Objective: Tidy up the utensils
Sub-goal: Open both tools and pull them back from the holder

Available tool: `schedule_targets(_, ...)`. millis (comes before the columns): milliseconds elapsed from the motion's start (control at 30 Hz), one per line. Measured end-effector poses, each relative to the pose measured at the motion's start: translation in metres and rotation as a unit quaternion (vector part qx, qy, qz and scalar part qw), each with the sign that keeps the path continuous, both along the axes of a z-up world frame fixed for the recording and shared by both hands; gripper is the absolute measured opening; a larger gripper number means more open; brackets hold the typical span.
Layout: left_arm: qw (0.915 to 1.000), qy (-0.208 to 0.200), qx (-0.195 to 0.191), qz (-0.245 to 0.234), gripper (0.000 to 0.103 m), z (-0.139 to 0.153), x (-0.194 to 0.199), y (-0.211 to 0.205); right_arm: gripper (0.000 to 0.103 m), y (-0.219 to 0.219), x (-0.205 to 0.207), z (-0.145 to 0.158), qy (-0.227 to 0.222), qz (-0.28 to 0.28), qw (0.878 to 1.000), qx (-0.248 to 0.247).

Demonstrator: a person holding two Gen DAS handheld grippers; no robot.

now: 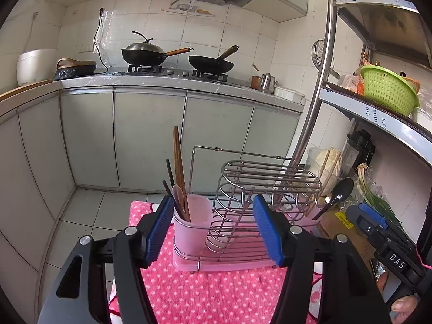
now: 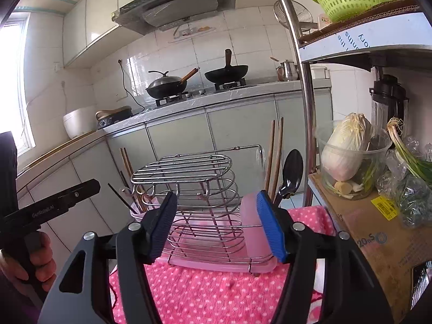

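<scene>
Both grippers up front, nothing in either. Left gripper (image 1: 213,229): fingers wide apart, empty, blue pads (image 1: 159,229) framing the wire rack (image 1: 243,216). Right gripper (image 2: 216,225): same deal, fingers spread, nothing between them but the rack (image 2: 199,208) beyond.

Rack sits on a pink tray (image 1: 221,264) on the pink dotted cloth (image 1: 216,294), just ahead of both sets of fingertips. In the left view the rack's middle falls between the two fingers; pink cup (image 1: 191,224) on the rack's left end is just inside the left finger, almost touching its pad in the pic. Cup holds wooden chopsticks (image 1: 178,167), a dark pair (image 1: 169,171) and a wooden spoon (image 1: 178,197), all upright, leaning a bit, rising above the left fingertip.

Other end: second pink cup (image 2: 252,229) in the right view, right behind the right finger's pad. Out of it stick two wooden chopsticks (image 2: 274,156) and a black spoon (image 2: 293,172), bowl up, just outboard of and above that fingertip. In the left view the black spoon (image 1: 340,191) is well right of the right finger.

Right gripper's body also shows at the left view's right edge (image 1: 378,221); left gripper's at the right view's left edge (image 2: 54,202), hand (image 2: 37,259) round its grip. Cabbage (image 2: 348,145) in a clear tub, off to the right of the fingers.
</scene>
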State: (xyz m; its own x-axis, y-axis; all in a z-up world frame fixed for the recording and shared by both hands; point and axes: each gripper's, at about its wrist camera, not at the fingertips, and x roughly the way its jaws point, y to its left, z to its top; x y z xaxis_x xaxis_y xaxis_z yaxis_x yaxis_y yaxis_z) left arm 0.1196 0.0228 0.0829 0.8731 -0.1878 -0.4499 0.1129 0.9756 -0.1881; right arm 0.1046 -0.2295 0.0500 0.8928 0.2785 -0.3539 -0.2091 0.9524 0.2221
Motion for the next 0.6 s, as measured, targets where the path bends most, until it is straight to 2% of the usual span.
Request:
schedule_targets(133, 1.0000, 0.002, -0.006, -0.001, 0.072, -0.004, -0.016, -0.005, 0.068, 0.008, -0.015, 0.000, 0.000, 0.006, 1.000, -0.005)
schedule_targets(200, 1.0000, 0.003, -0.006, 0.000, 0.074, -0.006, -0.023, -0.009, 0.069, 0.013, -0.024, -0.001, -0.004, 0.005, 1.000, -0.014)
schedule_targets(400, 0.9998, 0.008, -0.004, 0.015, 0.075, -0.018, -0.041, -0.015, 0.069, 0.026, -0.046, -0.002, -0.013, -0.001, 0.999, -0.044)
schedule_targets(600, 0.9992, 0.024, -0.006, 0.033, 0.075, -0.032, -0.047, -0.018, 0.069, 0.027, -0.051, -0.007, -0.002, -0.008, 0.999, -0.048)
